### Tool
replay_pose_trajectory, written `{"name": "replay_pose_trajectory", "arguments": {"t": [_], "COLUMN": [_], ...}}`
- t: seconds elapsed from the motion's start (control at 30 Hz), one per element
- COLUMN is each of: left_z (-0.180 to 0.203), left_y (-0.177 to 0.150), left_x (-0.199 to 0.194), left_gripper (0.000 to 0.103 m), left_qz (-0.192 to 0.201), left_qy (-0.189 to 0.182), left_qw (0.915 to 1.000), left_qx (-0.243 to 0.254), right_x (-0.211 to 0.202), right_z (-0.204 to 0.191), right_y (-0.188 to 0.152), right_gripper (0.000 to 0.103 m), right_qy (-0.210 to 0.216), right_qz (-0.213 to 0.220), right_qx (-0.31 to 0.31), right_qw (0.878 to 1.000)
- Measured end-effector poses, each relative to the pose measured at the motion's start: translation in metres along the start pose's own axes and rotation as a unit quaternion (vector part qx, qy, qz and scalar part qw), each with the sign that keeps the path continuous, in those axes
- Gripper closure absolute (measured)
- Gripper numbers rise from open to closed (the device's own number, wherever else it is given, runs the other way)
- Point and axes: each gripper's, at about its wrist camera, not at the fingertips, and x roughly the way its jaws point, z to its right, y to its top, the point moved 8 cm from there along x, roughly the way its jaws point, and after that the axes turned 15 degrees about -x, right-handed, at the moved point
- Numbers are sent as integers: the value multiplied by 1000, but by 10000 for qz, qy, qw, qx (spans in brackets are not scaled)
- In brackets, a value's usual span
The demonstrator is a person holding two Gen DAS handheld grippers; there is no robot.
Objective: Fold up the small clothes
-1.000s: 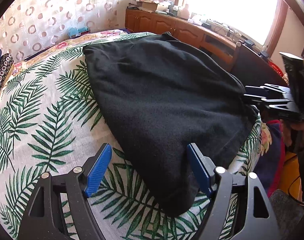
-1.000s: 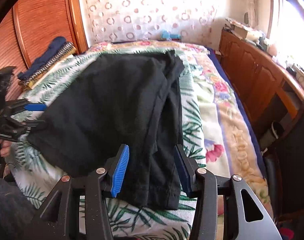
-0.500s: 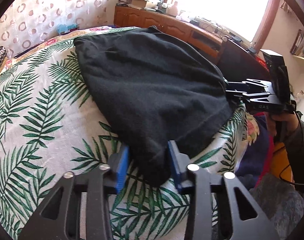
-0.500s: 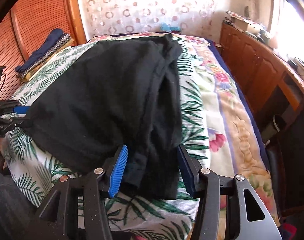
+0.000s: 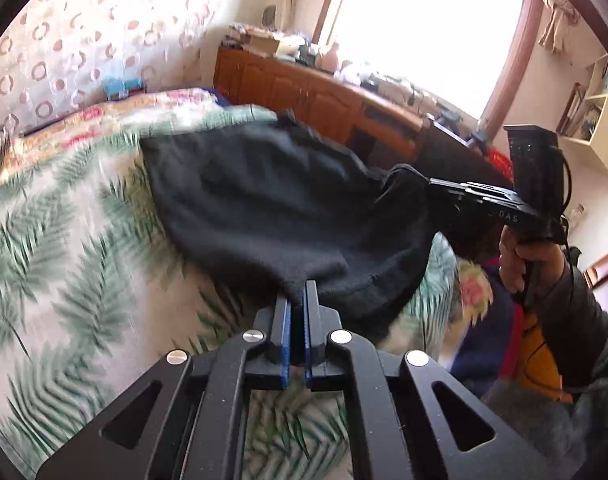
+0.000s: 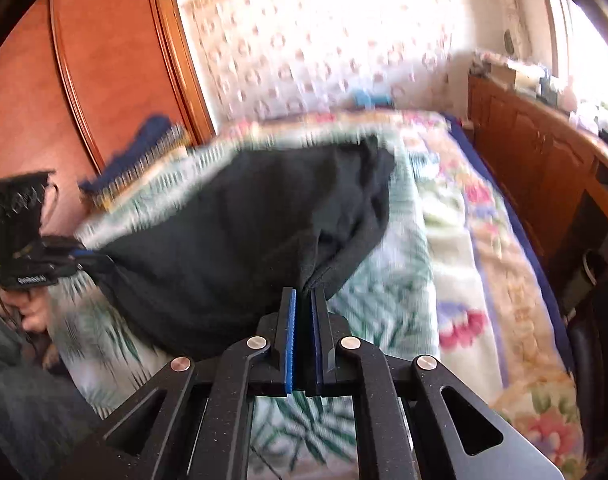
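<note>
A black garment (image 5: pixel 264 208) lies on the palm-leaf bed sheet (image 5: pixel 64 260), its near edge raised off the bed. My left gripper (image 5: pixel 298 292) pinches one near corner, its jaws closing tight with the blue pads pressing the cloth. At the right of that view my right gripper (image 5: pixel 431 188) holds the other corner, with a hand (image 5: pixel 519 256) on its handle. In the right wrist view my right gripper (image 6: pixel 302 294) is closing tight on a bunched corner of the garment (image 6: pixel 224 240). My left gripper (image 6: pixel 84 258) grips the far left corner there.
A wooden cabinet (image 5: pixel 304 96) with clutter on top runs under the bright window. A wooden wardrobe (image 6: pixel 104 60) stands behind a stack of folded clothes (image 6: pixel 144 156) at the bed's head. A floral blanket (image 6: pixel 483 240) covers the bed's right side.
Both grippers went from open around the garment's near corners to shut on them. They then rose, lifting the near edge off the sheet, and the views tilted up.
</note>
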Motion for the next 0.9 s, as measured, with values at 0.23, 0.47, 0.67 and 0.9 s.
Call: {"name": "replay_pose_trajectory", "arguments": {"t": [0.23,0.47,0.67,0.9], "left_z": [-23,-68,-98,-128], "left_y": [98,169,202,203], "left_x": [7,40,88,129], "left_gripper": [98,98,98,98], "left_qz": [528,623,401,48], "left_qy": [55,324,534,686], "left_qw": [9980,9951,9946,9917], "left_qx": [-343,-690,-792,-1088], "right_x": [38,95,135,148], "right_z": [33,91,100,103], "right_y": [82,113,126,145], "right_gripper": [97,97,97,94], "right_qy": [-219,-209,-254,-652], "right_qz": [556,389,181,-74], "right_qx": [-128,452,466,438], "right_qw": [9981,9980,9984,9969]}}
